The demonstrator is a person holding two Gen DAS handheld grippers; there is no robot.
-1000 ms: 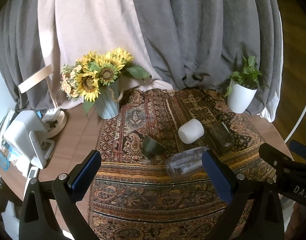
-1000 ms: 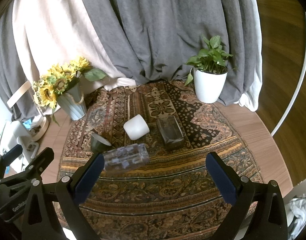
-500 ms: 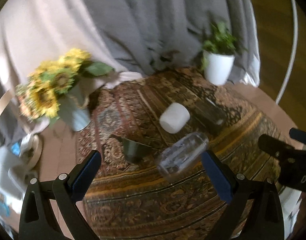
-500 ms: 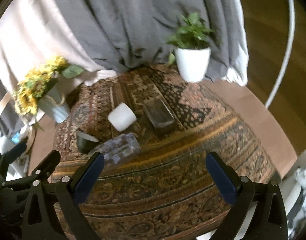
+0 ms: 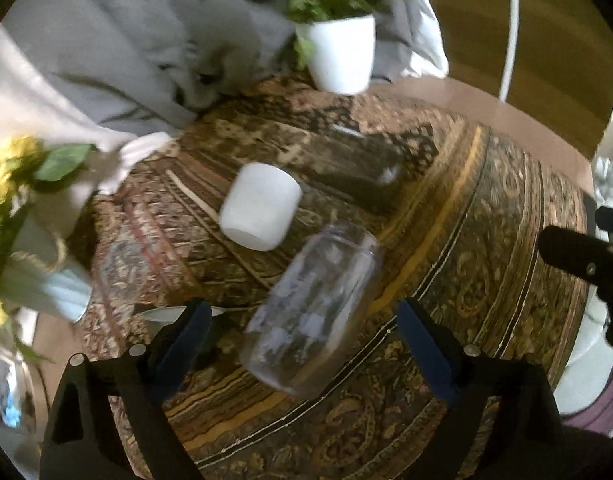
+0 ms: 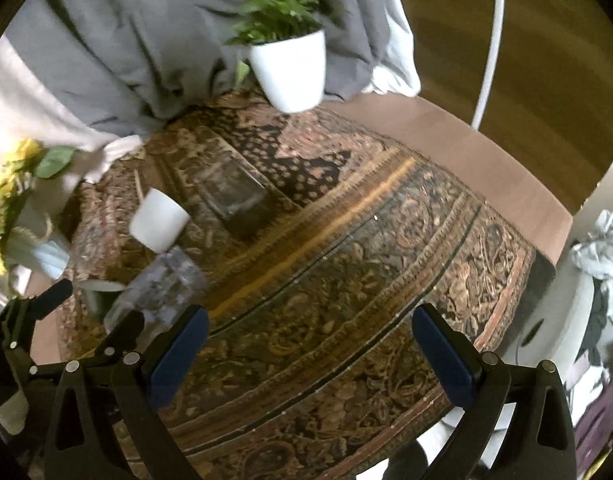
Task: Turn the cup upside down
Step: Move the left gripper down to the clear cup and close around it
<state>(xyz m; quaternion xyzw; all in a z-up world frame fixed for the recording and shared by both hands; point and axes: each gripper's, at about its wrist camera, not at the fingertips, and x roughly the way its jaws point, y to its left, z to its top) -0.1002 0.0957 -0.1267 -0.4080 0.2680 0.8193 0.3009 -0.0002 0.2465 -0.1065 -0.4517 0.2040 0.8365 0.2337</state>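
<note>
A clear glass jar-like cup (image 5: 312, 312) lies on its side on the patterned rug (image 5: 486, 248), just ahead of and between my left gripper's open blue fingers (image 5: 306, 344), untouched. It also shows in the right wrist view (image 6: 158, 292), far left. A white cup (image 5: 260, 211) lies on its side behind it, also seen in the right wrist view (image 6: 159, 220). A dark cup (image 6: 100, 294) lies at the left, partly hidden. A dark glass tumbler (image 6: 230, 194) lies further back. My right gripper (image 6: 310, 356) is open and empty over bare rug.
A white pot with a green plant (image 5: 342, 54) stands at the back of the round table. A sunflower vase (image 5: 42, 276) stands at the left. Grey curtains (image 6: 146, 40) hang behind. The table's wooden rim (image 6: 486, 152) shows at the right.
Both grippers have moved forward and tilted, with motion blur. The clear cup now sits much closer, between the left gripper's fingers. Nothing has been gripped.
</note>
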